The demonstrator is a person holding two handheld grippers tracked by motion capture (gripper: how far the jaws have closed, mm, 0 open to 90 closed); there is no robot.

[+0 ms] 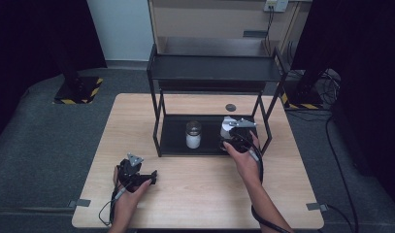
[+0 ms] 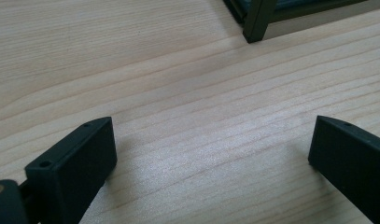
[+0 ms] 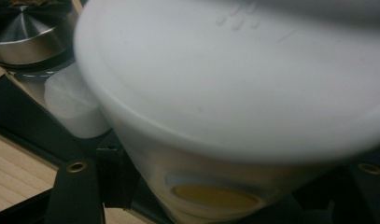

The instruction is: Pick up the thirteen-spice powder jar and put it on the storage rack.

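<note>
A light wooden table (image 1: 195, 194) stands on a grey floor, seen from above. On its far half sits a black metal rack (image 1: 214, 73) with an upper shelf and a low bottom tray (image 1: 173, 141).

On the bottom tray, a glass jar with a silver metal lid (image 1: 193, 134) stands upright, left of centre, holding something white. To its right, well apart from it, is a white lidded container (image 1: 228, 127). The right gripper (image 1: 235, 138), held in the person's right hand (image 1: 246, 162), reaches into the tray from the near side and has its jaws closed on this container. In the right gripper view the white lidded container (image 3: 234, 102) is very close and slightly blurred, with a yellow oval mark low on its side; the black jaws sit against it on both sides, and the glass jar (image 3: 52, 60) is behind it at the upper left. The rack's right front post (image 1: 269, 131) stands just beside this hand, and the upper shelf hangs over the tray.

The left gripper (image 1: 149, 178) rests low over the bare table at the near left, held in the left hand (image 1: 129, 187), well apart from the rack. In the left gripper view its jaws stand wide with only wood grain between them, and the rack's front corner foot (image 2: 255, 23) is ahead.

A small dark round disc (image 1: 230, 107) lies on the table behind the tray.
</note>
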